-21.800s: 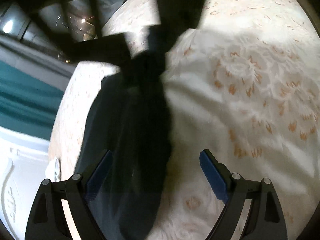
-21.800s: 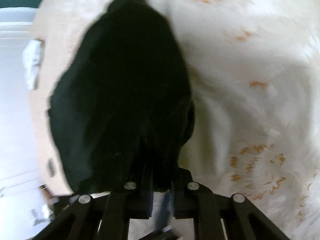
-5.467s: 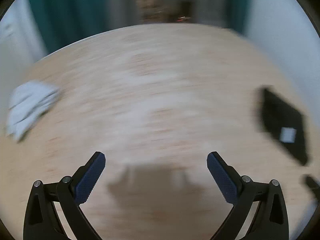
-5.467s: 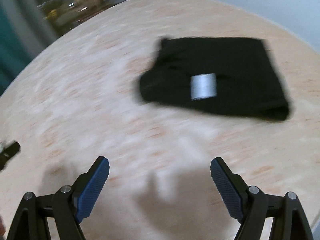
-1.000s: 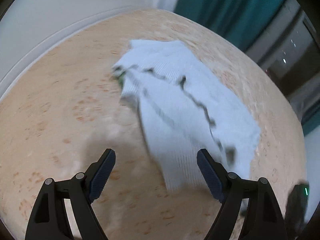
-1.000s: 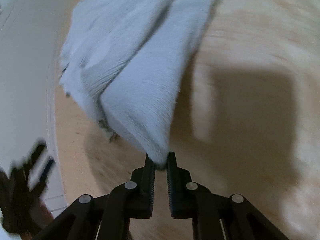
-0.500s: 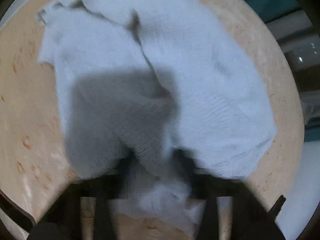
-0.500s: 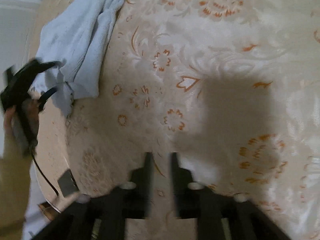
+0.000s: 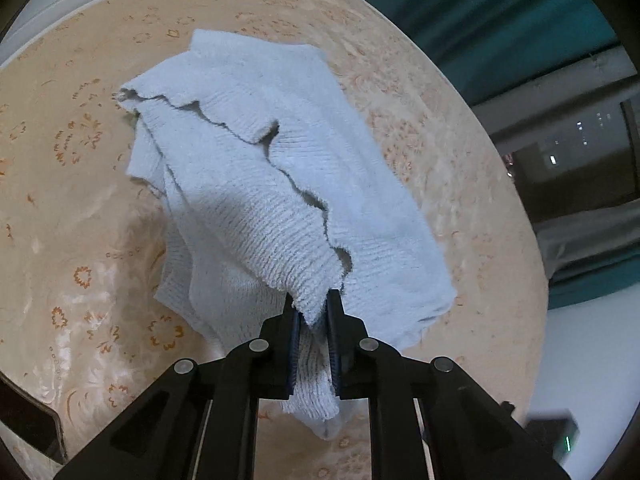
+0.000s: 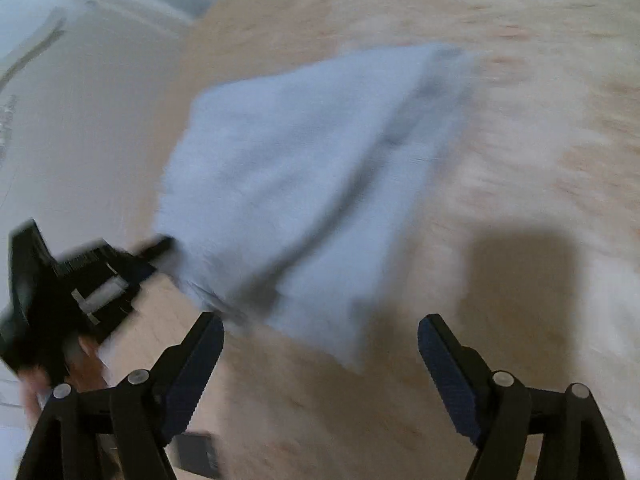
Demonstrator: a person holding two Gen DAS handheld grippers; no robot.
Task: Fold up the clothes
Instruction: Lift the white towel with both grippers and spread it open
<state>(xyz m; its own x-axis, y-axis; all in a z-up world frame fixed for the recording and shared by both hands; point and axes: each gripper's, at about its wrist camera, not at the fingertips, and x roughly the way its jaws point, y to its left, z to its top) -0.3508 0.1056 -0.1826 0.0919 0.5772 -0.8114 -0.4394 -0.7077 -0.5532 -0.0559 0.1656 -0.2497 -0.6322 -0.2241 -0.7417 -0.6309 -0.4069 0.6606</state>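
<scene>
A pale blue knit garment (image 9: 280,184) lies crumpled on the round table with the beige floral cloth (image 9: 60,208). My left gripper (image 9: 312,312) is shut on a lower corner of the garment and lifts that edge. In the right wrist view the same garment (image 10: 304,184) is blurred and spreads across the table's left part. My right gripper (image 10: 320,344) is open and empty just in front of the garment's near edge. The left gripper (image 10: 156,248) shows there at the left, pinching the garment's edge.
The table edge (image 9: 532,264) curves close on the right, with teal curtains (image 9: 500,20) and a dark window beyond. A small dark device (image 9: 552,440) lies at the lower right. A white wall or cabinet (image 10: 80,80) stands left of the table.
My left gripper has closed on the garment's corner and raised it. My right gripper has let go of the garment, opened, and now faces the garment's near edge.
</scene>
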